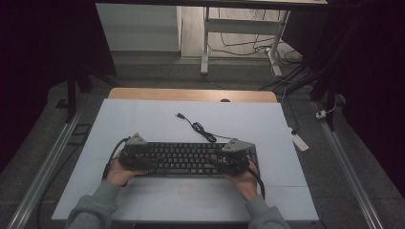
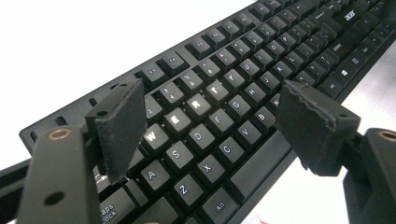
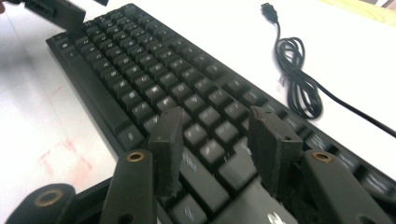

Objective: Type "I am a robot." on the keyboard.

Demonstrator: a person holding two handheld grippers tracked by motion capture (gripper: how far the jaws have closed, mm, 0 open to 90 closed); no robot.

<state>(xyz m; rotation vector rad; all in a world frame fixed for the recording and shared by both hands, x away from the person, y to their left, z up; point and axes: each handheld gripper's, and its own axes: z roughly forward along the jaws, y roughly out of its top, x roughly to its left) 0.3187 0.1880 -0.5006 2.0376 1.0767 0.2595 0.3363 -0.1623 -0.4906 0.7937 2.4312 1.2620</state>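
Near the tabletop's front edge, your left gripper (image 2: 210,121) and right gripper (image 3: 217,140) hover spread over the keyboard (image 1: 188,159), pinching nothing.

The high view looks forward and down from above the person's side, taking in the whole tabletop (image 1: 143,119) with the keyboard (image 1: 186,160) near its front edge. The left gripper view sits close over the keyboard's (image 2: 224,107) letter keys, facing along it. The right gripper view looks back along the same keyboard (image 3: 154,79), with its cable (image 3: 299,79) beyond. All three share the keyboard.
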